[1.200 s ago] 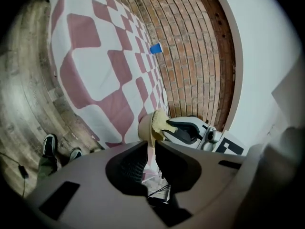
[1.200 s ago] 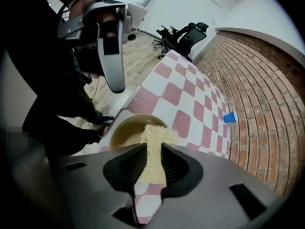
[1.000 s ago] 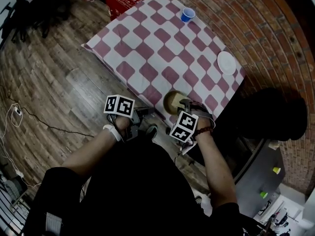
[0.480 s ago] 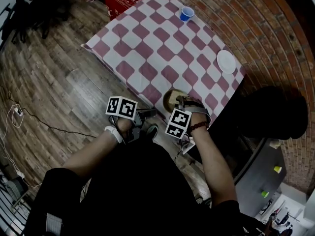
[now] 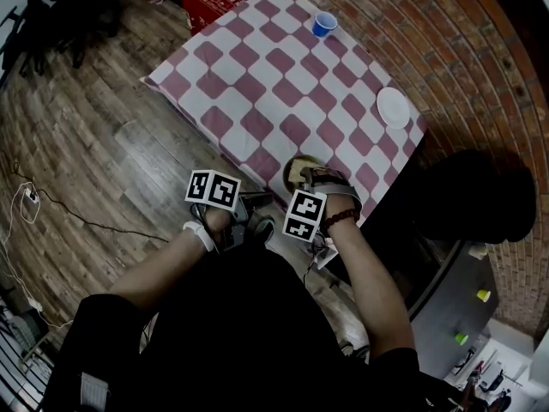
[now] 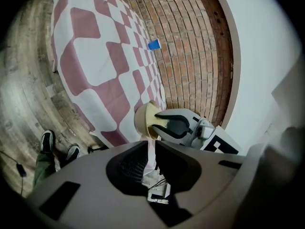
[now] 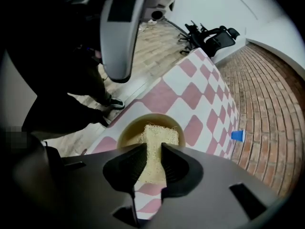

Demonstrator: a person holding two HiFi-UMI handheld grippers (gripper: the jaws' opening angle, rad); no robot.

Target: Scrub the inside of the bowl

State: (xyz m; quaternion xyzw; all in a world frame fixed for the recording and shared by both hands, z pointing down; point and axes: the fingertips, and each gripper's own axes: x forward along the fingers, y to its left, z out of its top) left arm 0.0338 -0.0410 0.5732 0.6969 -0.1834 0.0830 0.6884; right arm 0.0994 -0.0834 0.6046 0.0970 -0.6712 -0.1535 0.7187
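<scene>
A tan bowl [image 5: 292, 169] stands near the front edge of the checkered table [image 5: 257, 84]. My right gripper [image 7: 153, 147] is shut on a pale yellow scrub pad [image 7: 159, 133], whose far end lies inside the bowl [image 7: 125, 129]. From above, that gripper [image 5: 305, 178] covers much of the bowl. My left gripper [image 5: 255, 200] hangs just off the table edge, left of the bowl and apart from it. Its jaws [image 6: 153, 144] stand a thin slit apart, and I cannot tell if anything is pinched. The bowl [image 6: 141, 120] shows just past its tips.
A blue cup [image 5: 324, 24] stands at the table's far end and a white plate [image 5: 395, 107] at its right edge. A red box [image 5: 214, 0] lies on the wooden floor beyond. A brick surface runs along the right of the table.
My right gripper has shifted a little to the left over the bowl with the pad in it. The left gripper has hardly moved.
</scene>
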